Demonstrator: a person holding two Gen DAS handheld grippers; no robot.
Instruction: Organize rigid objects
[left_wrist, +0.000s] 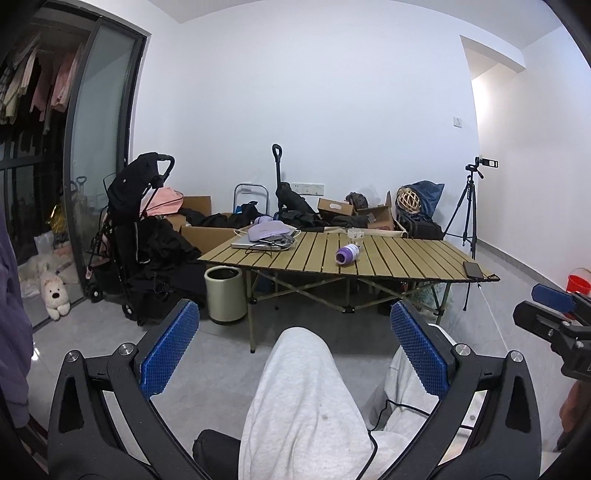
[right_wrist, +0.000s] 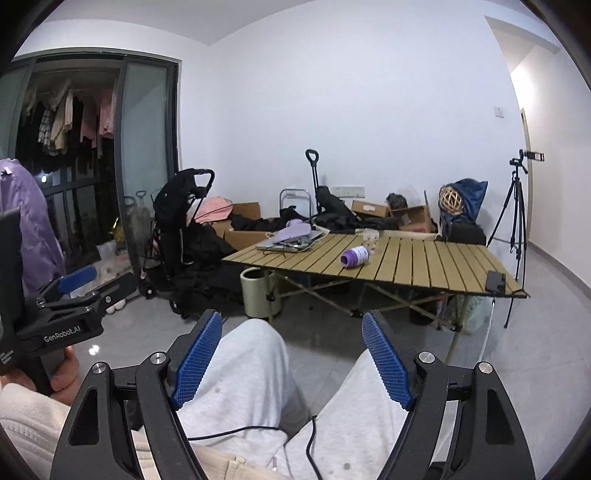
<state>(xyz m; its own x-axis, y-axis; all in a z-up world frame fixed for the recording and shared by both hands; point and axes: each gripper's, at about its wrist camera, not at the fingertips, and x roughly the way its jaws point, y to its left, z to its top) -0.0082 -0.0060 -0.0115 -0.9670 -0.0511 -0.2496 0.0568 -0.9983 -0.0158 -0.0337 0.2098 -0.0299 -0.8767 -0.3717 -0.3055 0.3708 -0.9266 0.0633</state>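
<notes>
You sit back from the worktop (left_wrist: 388, 254), and the purple bottle (left_wrist: 347, 254) lies on its side near the middle of it. It is straight ahead of both grippers and well apart from them. Its long side runs left to right, with the cap end to your left. Your left gripper (left_wrist: 295, 350) and right gripper (right_wrist: 291, 360) both have their jaws spread wide, holding nothing. In both views the bottle sits a bit right of center, so I think your right one has the easier reach.

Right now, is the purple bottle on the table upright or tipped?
Tipped. The purple bottle lies on its side on the slatted table, purple end toward the camera in both wrist views.
</notes>
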